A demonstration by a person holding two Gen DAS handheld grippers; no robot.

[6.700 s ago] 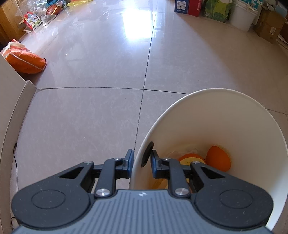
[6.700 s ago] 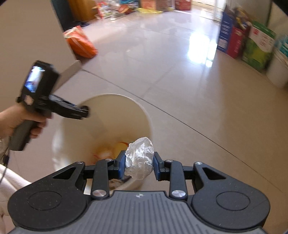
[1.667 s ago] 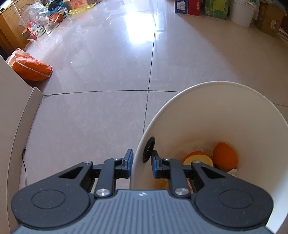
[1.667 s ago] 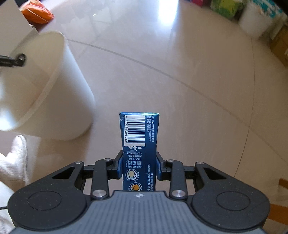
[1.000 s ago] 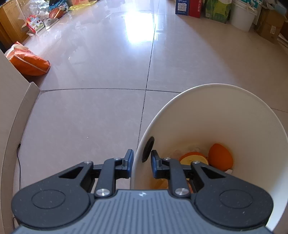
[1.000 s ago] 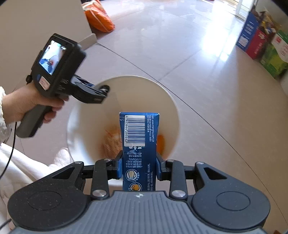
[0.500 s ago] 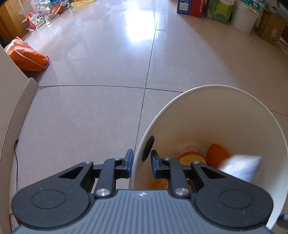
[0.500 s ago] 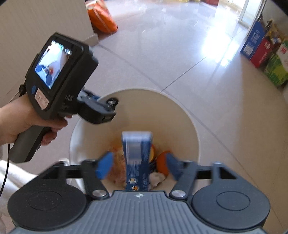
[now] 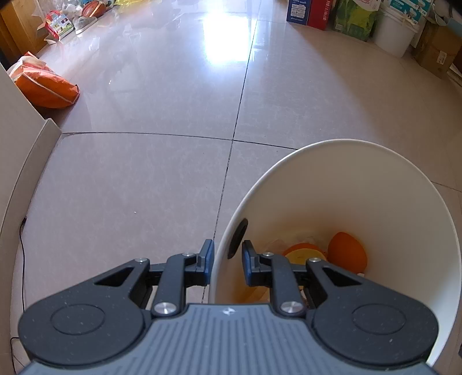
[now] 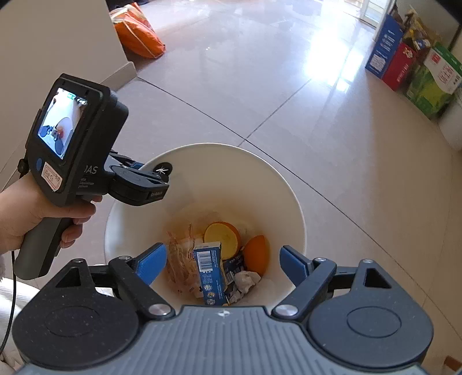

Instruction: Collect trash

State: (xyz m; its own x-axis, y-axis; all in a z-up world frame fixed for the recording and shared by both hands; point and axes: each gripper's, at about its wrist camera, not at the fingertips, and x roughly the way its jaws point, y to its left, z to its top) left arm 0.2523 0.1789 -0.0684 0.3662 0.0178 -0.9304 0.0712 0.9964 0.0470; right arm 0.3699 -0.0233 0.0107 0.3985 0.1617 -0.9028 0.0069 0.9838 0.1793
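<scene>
A white trash bin (image 9: 346,178) stands on the tiled floor. My left gripper (image 9: 226,259) is shut on its near rim, one finger outside and one inside. Orange peel halves (image 9: 348,253) lie at the bottom. In the right wrist view my right gripper (image 10: 223,261) hangs open above the bin (image 10: 288,196), nothing between its blue fingers. A blue drink carton (image 10: 209,274) stands inside the bin among orange halves (image 10: 222,236) and crumpled white tissue (image 10: 245,279). A hand (image 10: 34,213) holds the left gripper (image 10: 160,173) at the rim.
An orange bag (image 9: 46,86) lies by a beige wall corner (image 9: 17,121) at left. Boxes (image 9: 306,11) and a white bucket (image 9: 395,28) line the far right wall. A thin black cable (image 9: 21,245) runs along the left skirting.
My right gripper carried the blue carton over the bin, opened, and the carton dropped in among the peels. The left gripper kept its hold on the rim.
</scene>
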